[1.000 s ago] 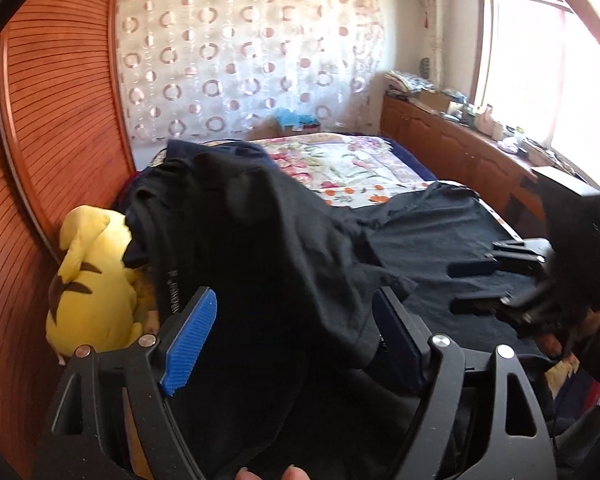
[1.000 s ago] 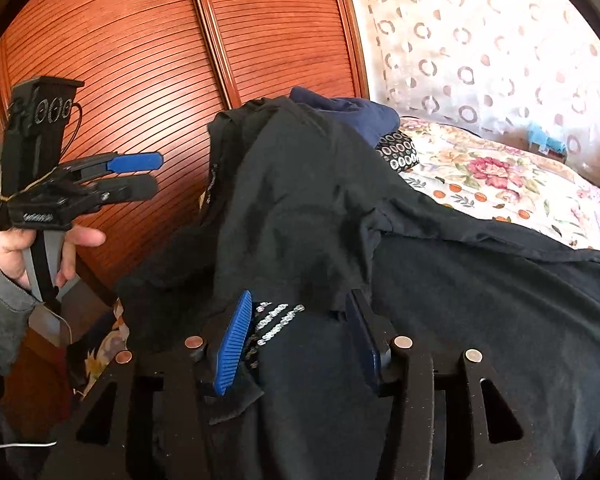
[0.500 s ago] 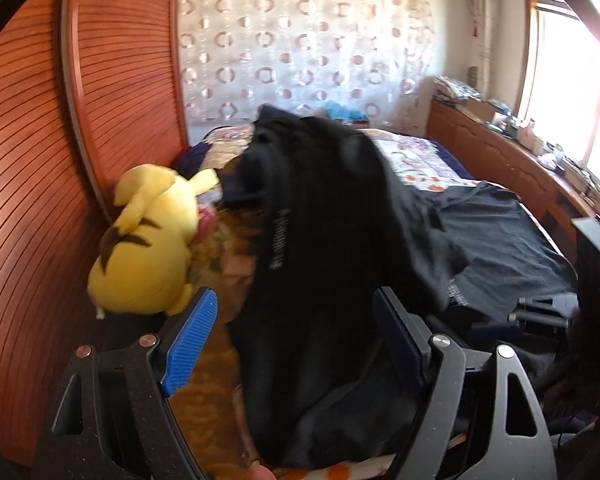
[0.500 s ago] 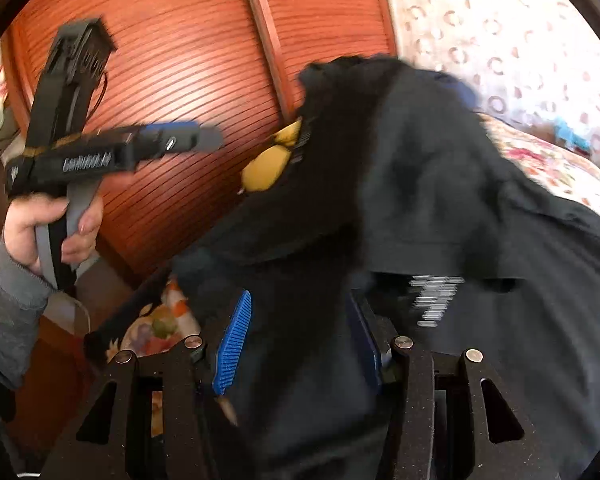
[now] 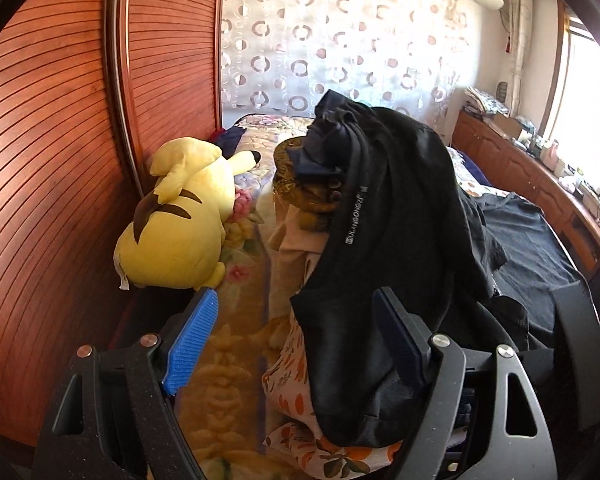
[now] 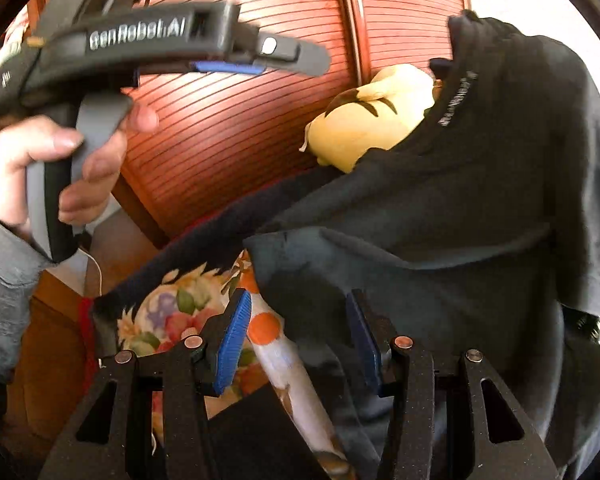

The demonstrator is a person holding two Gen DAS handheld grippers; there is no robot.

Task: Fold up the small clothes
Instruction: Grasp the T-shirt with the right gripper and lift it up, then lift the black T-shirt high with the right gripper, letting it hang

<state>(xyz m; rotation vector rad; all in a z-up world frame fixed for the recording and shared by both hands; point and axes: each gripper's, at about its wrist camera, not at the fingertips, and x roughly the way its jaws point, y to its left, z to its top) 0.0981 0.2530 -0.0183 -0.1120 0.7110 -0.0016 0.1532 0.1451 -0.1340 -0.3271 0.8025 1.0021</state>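
A black T-shirt (image 5: 400,216) lies heaped over a pile of clothes on the bed, its collar with white lettering facing me; it also fills the right wrist view (image 6: 480,200). My left gripper (image 5: 296,340) is open, its right finger against the shirt's lower edge, its left finger over the floral bedsheet (image 5: 228,344). My right gripper (image 6: 296,340) is open with the shirt's hem and a floral cloth between its fingers. The left gripper also shows in the right wrist view (image 6: 260,60), held up in a hand.
A yellow plush toy (image 5: 180,216) lies against the slatted wooden wardrobe (image 5: 52,140). Another black garment (image 5: 528,248) is spread flat on the bed at right. A wooden sideboard (image 5: 520,168) with clutter runs under the window.
Both grippers swung left toward the wardrobe. The black shirt heap shifted right in the left wrist view, uncovering the plush toy and floral sheet. The left gripper now sits higher and closer in the right view.
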